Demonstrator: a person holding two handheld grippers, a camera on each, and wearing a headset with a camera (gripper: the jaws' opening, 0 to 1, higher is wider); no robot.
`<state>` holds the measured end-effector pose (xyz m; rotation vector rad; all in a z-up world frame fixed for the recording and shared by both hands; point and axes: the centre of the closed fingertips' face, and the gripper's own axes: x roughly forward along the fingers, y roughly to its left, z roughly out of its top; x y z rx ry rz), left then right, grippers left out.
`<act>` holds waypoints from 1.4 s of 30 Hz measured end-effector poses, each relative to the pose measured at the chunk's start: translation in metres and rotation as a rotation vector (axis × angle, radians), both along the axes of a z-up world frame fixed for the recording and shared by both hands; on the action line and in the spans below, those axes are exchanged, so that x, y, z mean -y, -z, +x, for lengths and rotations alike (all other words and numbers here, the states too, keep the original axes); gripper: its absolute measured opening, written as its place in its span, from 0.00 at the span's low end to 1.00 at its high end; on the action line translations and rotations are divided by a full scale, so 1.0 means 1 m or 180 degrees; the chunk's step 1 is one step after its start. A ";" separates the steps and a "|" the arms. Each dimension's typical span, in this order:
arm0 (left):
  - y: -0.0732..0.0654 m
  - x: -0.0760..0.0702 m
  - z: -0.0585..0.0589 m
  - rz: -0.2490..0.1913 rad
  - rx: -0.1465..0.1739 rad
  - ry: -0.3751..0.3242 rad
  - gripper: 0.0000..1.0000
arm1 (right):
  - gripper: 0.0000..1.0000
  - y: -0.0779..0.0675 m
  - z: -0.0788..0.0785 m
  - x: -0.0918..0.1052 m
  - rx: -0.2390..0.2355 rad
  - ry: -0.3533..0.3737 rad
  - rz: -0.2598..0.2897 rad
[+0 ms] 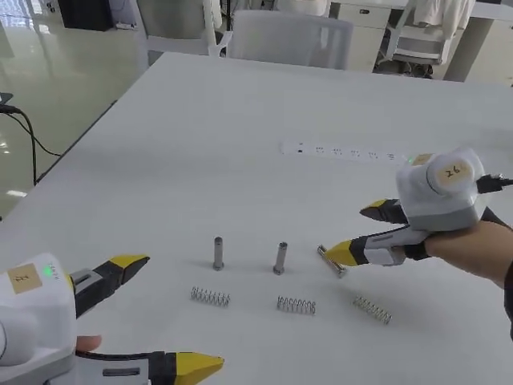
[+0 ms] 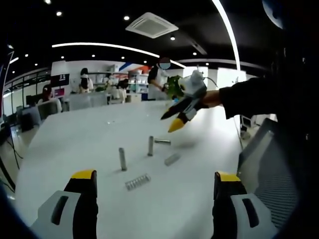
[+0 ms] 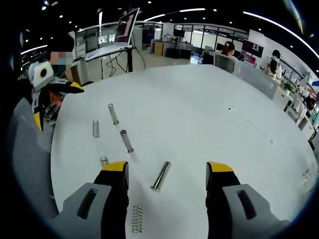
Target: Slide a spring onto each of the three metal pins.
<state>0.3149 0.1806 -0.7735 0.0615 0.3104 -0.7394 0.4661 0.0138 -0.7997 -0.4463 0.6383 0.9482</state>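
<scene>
3 short silver metal pins on the white tabletop (image 1: pixel 240 120), all bare of springs: 2 upright side by side, the left pin (image 1: pixel 218 253) and the middle pin (image 1: pixel 280 258), plus 1 fallen pin (image 1: pixel 338 270) flat on the surface just to their right. 3 small coiled wire springs in a row nearer the person, 1 in front of each pin: left spring (image 1: pixel 210 297), middle spring (image 1: pixel 296 305), right spring (image 1: pixel 373 310), all on their sides, long axes roughly left-to-right across the head view. Judged as the opening step: dealing with the fallen pin before any threading. Right tool (image 1: pixel 343 233), yellow-tipped, spread wide and gripping nothing, close above that pin; in the right gripper view, pin flat between the 2 jaws, apart from both. Long axis there nearly along the tool's line of sight, leaning slightly right, wider flanged end nearest the tool, plain end pointing away; in the head view, a diagonal from upper left to lower right. Left tool (image 1: pixel 184 313) likewise spread and empty, low at the near left, well apart from the pins. Next, probably: lower the right tool, close across the shaft near mid-length, swing upright onto the flange. Square grip needed against rolling of the round shaft.
</scene>
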 end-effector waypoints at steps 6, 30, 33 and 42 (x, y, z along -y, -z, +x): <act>0.004 -0.001 -0.003 0.0022 -0.0078 -0.0007 0.94 | 0.48 0.014 0.006 -0.004 -0.0146 0.0109 -0.0116; 0.008 -0.004 -0.002 -0.0012 -0.0137 -0.0016 0.92 | 0.15 0.056 0.015 -0.007 -0.0538 0.0401 -0.0410; 0.008 -0.003 -0.002 -0.0013 -0.0144 -0.0013 0.92 | 0.13 0.058 0.016 -0.007 -0.0545 0.0430 -0.0450; 0.010 -0.004 -0.001 -0.0016 -0.0160 -0.0006 0.91 | 0.08 0.061 0.015 -0.011 -0.0580 0.0471 -0.0512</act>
